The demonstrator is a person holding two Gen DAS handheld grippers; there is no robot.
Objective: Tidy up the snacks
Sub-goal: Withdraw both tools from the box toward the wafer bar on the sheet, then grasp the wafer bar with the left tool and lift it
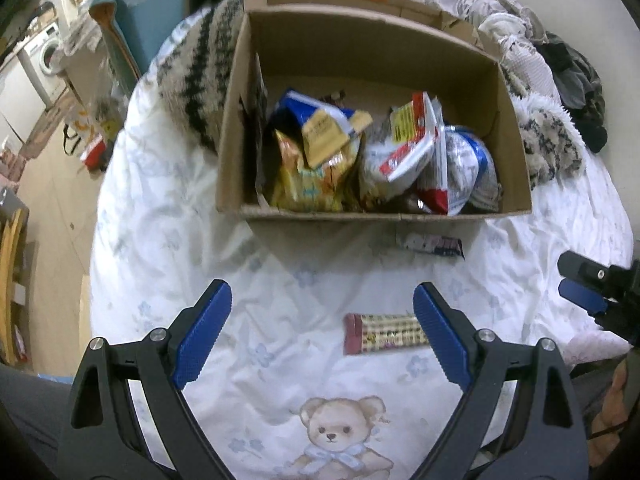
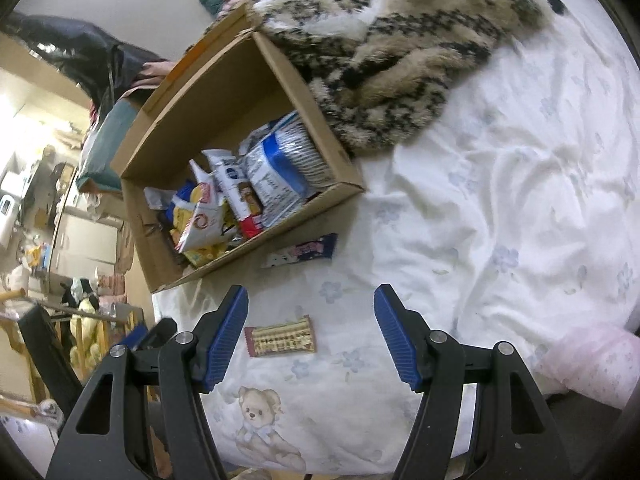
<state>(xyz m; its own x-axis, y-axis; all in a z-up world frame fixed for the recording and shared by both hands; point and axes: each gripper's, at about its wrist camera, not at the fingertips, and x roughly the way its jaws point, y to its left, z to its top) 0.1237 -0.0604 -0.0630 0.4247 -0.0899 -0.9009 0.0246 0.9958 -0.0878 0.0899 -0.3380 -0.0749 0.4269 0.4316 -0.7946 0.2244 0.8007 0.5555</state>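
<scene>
An open cardboard box [image 1: 360, 216] [image 2: 256, 256] stands on the bed, and several snack bags lie inside it. In front of it lies a dark blue snack bar [image 1: 434, 244] [image 2: 304, 250]. Nearer to me, a brown and beige snack bar [image 1: 384, 334] [image 2: 280, 336] lies flat on the sheet. My left gripper [image 1: 322, 292] hangs open above the sheet, its right finger just beside the brown bar. My right gripper [image 2: 312, 294] is also open and empty, with the brown bar close to its left finger. Each gripper shows at the edge of the other's view.
The white bedsheet [image 1: 280, 360] has a teddy bear print [image 1: 340, 432]. A furry patterned blanket [image 2: 400, 48] lies against the box's far and right sides. A pink item [image 2: 592, 360] sits at the lower right. The bed's left edge drops to a cluttered floor [image 1: 52, 200].
</scene>
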